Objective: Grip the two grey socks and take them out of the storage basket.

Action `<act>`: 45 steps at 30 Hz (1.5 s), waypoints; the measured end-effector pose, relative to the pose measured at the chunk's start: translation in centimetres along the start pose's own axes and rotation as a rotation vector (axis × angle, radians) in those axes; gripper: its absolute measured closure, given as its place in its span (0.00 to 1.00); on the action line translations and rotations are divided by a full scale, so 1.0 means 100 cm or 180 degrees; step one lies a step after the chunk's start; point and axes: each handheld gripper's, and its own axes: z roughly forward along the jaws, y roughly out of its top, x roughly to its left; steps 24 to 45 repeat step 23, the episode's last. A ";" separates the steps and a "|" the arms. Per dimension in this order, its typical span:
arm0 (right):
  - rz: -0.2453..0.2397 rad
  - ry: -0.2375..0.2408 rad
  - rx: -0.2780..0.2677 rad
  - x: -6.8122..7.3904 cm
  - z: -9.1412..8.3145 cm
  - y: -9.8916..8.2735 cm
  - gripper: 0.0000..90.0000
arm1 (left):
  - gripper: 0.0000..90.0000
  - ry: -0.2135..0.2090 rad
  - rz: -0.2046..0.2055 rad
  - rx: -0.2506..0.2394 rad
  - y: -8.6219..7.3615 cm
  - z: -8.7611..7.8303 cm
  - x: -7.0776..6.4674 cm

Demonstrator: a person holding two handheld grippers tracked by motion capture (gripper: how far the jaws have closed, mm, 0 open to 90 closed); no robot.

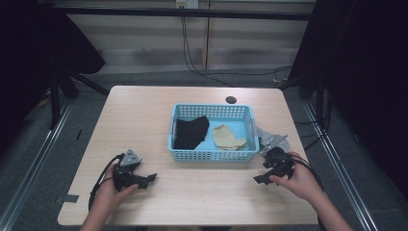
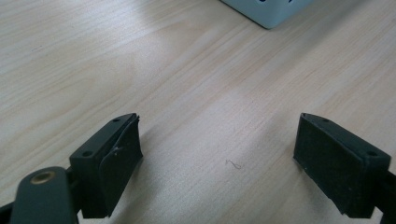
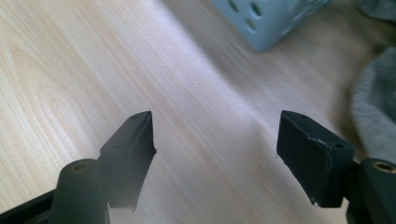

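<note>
Near the front left corner of the desk (image 1: 144,110), the left hand-held gripper (image 1: 149,178) is held low over bare wood by the left hand (image 1: 111,188). In the left gripper view its jaws are seen spread wide, with nothing between them but desk surface and a stray thread.

At the middle of the desk, toward the far edge, a blue basket (image 1: 211,155) is placed. A black cloth (image 1: 190,131) is laid in its left half and a tan cloth (image 1: 228,137) in its right half; both are fully inside the walls.

Just beyond the basket's right wall, near the right edge of the desk, a grey cloth (image 1: 272,140) is left lying on the wood. It is also seen at the right border of the right gripper view (image 3: 373,112), beside a corner of the basket (image 3: 266,21).

Close in front of that cloth, the right hand-held gripper (image 1: 258,180) is held by the right hand (image 1: 297,181). Its jaws are spread apart and empty, and they are aimed across the front of the desk rather than at the cloth.

The work is judged to be the gathering of cloths into the basket, with two already in and the grey one remaining; the step in hand appears to be the approach before a pick. For the next move, the right hand-held gripper would need to be turned toward the grey cloth, lowered onto a fold, and closed there before being lifted over the basket wall.
</note>
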 end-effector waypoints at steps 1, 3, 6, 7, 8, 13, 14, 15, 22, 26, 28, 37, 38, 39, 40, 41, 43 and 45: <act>0.0001 0.0038 -0.0062 0.002 0.004 -0.002 0.30 | 0.16 0.0001 -0.0006 -0.0004 0.000 0.000 0.000; 0.0028 0.0067 -0.0102 0.004 0.008 -0.004 0.30 | 0.16 0.0002 -0.0001 0.0000 0.000 0.000 0.000; 0.0015 0.0127 -0.0178 0.007 0.015 -0.007 0.30 | 0.16 0.0004 -0.0006 -0.0001 0.000 0.000 0.000; 0.0045 0.0183 -0.0224 0.009 0.017 -0.009 0.30 | 0.16 0.0004 -0.0003 0.0001 0.000 0.000 0.000; 0.0054 0.0226 -0.0289 0.010 0.020 -0.011 0.29 | 0.16 0.0004 -0.0003 0.0001 0.000 0.000 0.000; -0.0031 0.0192 -0.0678 0.018 0.030 -0.019 0.20 | 0.16 0.0003 -0.0006 0.0001 0.000 0.000 0.000; -0.0031 0.0192 -0.0678 0.018 0.030 -0.019 0.20 | 0.16 0.0003 -0.0006 0.0001 0.000 0.000 0.000; -0.0067 0.0141 -0.0813 0.021 0.033 -0.022 0.18 | 0.16 0.0009 -0.0007 0.0002 0.000 0.000 0.000; -0.0262 -0.0012 -0.0795 0.027 0.035 -0.023 0.19 | 0.16 0.0008 -0.0009 0.0002 0.000 -0.001 -0.001; -0.0262 -0.0012 -0.0795 0.027 0.035 -0.023 0.19 | 0.16 0.0008 -0.0009 0.0002 0.000 -0.001 -0.001; -0.0262 -0.0012 -0.0795 0.027 0.035 -0.023 0.19 | 0.16 0.0008 -0.0009 0.0002 0.000 -0.001 -0.001; -0.0262 -0.0012 -0.0795 0.027 0.035 -0.023 0.19 | 0.16 0.0008 -0.0009 0.0002 0.000 -0.001 -0.001; -0.0262 -0.0012 -0.0795 0.027 0.035 -0.023 0.19 | 0.16 0.0008 -0.0009 0.0002 0.000 -0.001 -0.001; -0.0262 -0.0012 -0.0795 0.027 0.035 -0.023 0.19 | 0.16 0.0008 -0.0009 0.0002 0.000 -0.001 -0.001; -0.0262 -0.0012 -0.0795 0.027 0.035 -0.023 0.19 | 0.16 0.0008 -0.0009 0.0002 0.000 -0.001 -0.001; -0.0262 -0.0012 -0.0795 0.027 0.035 -0.023 0.19 | 0.16 0.0008 -0.0009 0.0002 0.000 -0.001 -0.001; -0.0262 -0.0012 -0.0795 0.027 0.035 -0.023 0.19 | 0.16 0.0008 -0.0009 0.0002 0.000 -0.001 -0.001; -0.0262 -0.0012 -0.0795 0.027 0.035 -0.023 0.19 | 0.16 0.0008 -0.0009 0.0002 0.000 -0.001 -0.001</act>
